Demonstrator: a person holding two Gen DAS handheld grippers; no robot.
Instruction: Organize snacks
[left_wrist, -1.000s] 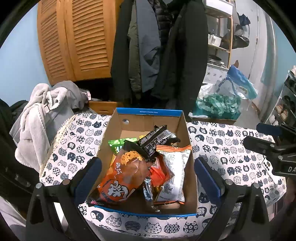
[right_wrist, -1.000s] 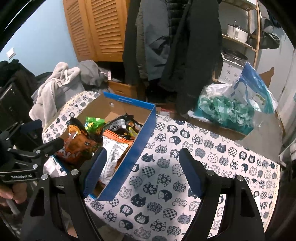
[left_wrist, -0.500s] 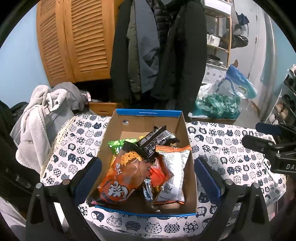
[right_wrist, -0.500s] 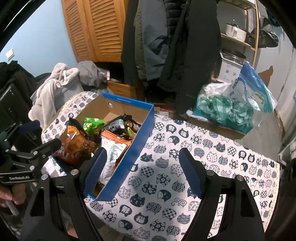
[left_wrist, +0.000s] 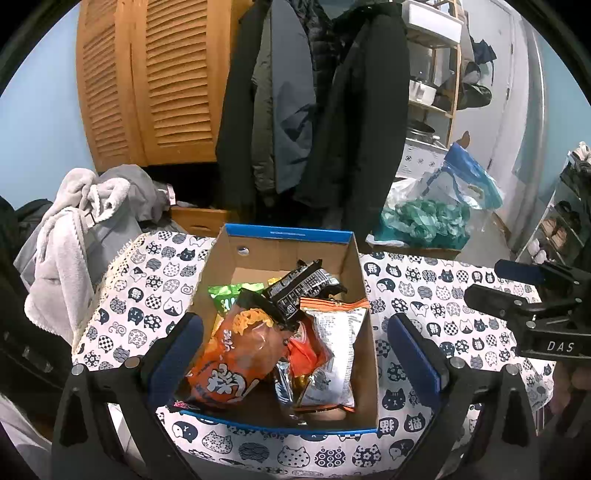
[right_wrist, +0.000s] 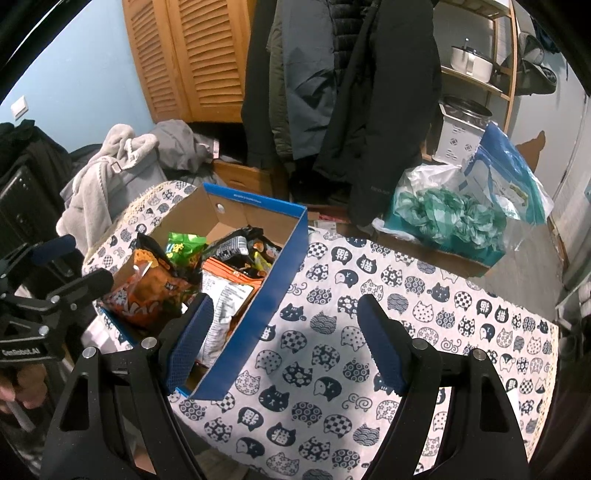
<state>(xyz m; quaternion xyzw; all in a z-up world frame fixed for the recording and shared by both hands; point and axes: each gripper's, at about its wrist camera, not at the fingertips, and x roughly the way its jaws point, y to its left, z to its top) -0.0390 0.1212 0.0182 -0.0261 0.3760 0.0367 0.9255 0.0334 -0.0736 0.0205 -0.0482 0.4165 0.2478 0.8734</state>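
**A:** Where do the snacks sit relative to each tool right now?

**B:** They're all piled in the cardboard box (left_wrist: 364, 325) on the bench (right_wrist: 369, 369). The left tool (left_wrist: 291, 360) hangs dead ahead of it, fingers spread wide with nothing between them, and the box sits right in the gap. The big orange bag (left_wrist: 236, 358) is straight in front, slightly toward the left finger, and its long axis runs away from the tool, leaning a bit to the right. The white bag (left_wrist: 330, 354) lies beside it toward the right finger, also lengthwise. A black pack (left_wrist: 301, 288) rests on top further ahead, with a green bag (left_wrist: 229, 295) behind.

**A:** And the right one?

**B:** The right tool (right_wrist: 284, 343) is wide and empty too, but it points mostly at bare cat-print cloth. The box is off to its left; only its left finger overlaps the box's near corner.

**A:** So the left hand is nearer?

**B:** I'd say so. Can't tell if this pile is the sorted result or the mess waiting to be sorted, though; it fits both.
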